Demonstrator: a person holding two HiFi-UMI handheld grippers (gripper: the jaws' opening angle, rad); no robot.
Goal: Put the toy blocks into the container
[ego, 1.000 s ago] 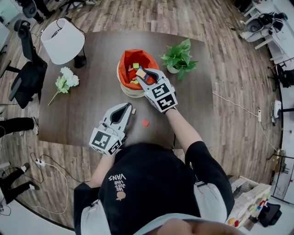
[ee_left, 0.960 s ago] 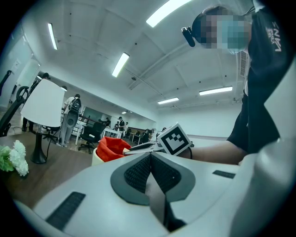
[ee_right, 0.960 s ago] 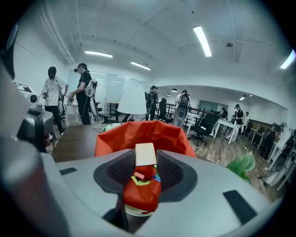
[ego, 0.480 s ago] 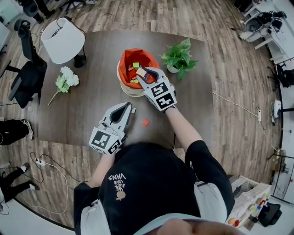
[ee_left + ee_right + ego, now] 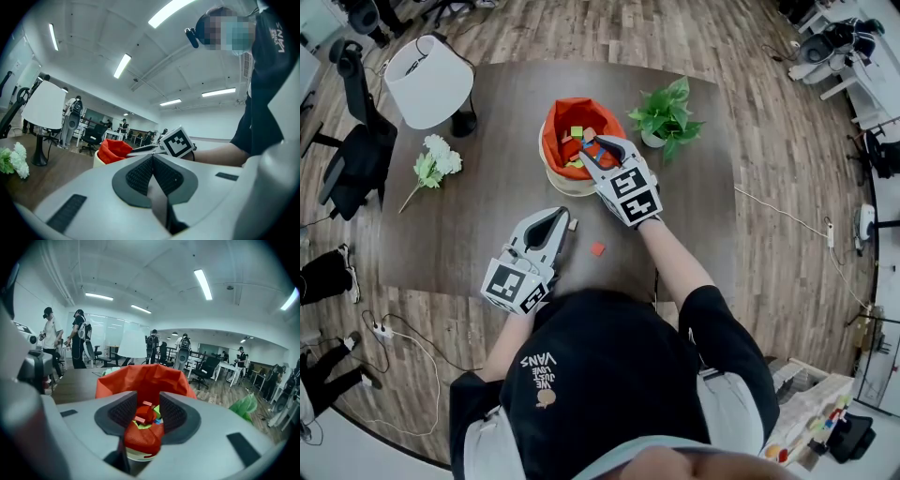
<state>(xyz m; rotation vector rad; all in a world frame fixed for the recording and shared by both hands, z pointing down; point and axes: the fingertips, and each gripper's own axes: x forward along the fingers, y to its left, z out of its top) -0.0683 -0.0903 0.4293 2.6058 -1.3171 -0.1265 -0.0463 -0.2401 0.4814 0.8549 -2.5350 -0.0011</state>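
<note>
Right gripper (image 5: 595,145) above the container (image 5: 555,131) — jaws apart, empty.
Tilted over the rim so blocks (image 5: 577,132) drop inside; the closed left gripper (image 5: 555,217) waits on the worktop (image 5: 487,169) near the tan block (image 5: 573,225) and red block (image 5: 597,249).

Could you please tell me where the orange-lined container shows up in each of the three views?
Head view: the container is at upper centre, just left of the potted plant.
Left gripper view: the container is left of centre, a little below mid-height.
Right gripper view: the container is dead centre, straight ahead.
Shared landmark: the white lamp, also seen at and.
</note>
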